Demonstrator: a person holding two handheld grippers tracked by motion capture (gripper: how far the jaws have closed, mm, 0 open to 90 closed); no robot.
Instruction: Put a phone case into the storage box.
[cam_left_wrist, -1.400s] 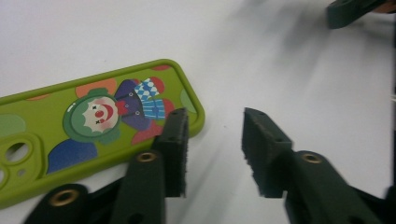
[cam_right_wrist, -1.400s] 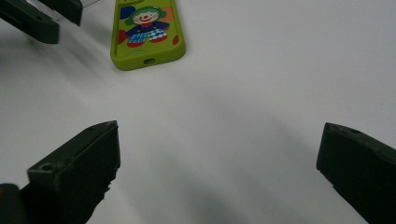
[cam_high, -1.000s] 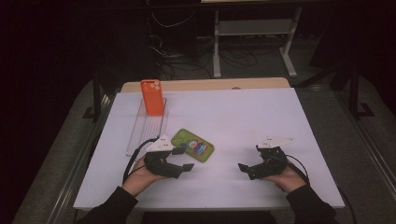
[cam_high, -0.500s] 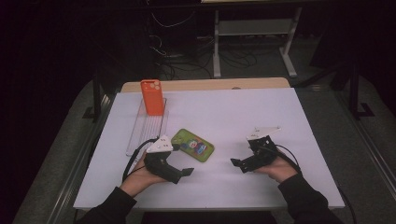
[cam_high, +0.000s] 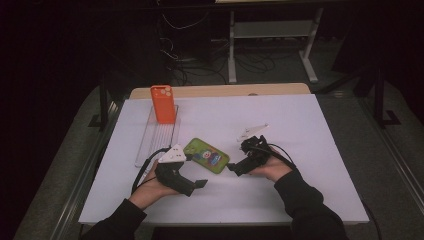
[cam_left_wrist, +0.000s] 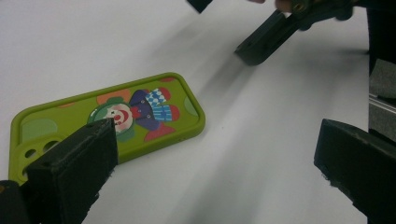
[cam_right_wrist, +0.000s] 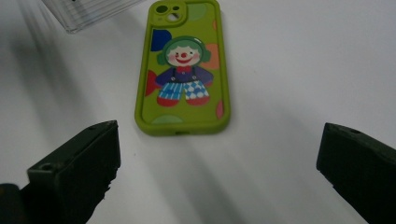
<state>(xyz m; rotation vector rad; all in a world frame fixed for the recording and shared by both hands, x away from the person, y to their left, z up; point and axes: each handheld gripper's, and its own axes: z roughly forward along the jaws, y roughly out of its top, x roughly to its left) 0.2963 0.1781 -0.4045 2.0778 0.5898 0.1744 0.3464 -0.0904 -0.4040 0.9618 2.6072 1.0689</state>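
Right gripper (cam_high: 235, 169), jaws spread, sits nearer the green phone case (cam_right_wrist: 184, 70), whose long axis runs straight up-frame, centred between them.

White table (cam_high: 320, 130) with green clown phone case (cam_high: 206, 155), orange case (cam_high: 163, 104) upright in clear tray (cam_high: 159, 136).

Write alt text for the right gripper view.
A green phone case with a clown picture lies flat on a white table, ahead of the right gripper, whose two black jaws stand wide open, apart from it.
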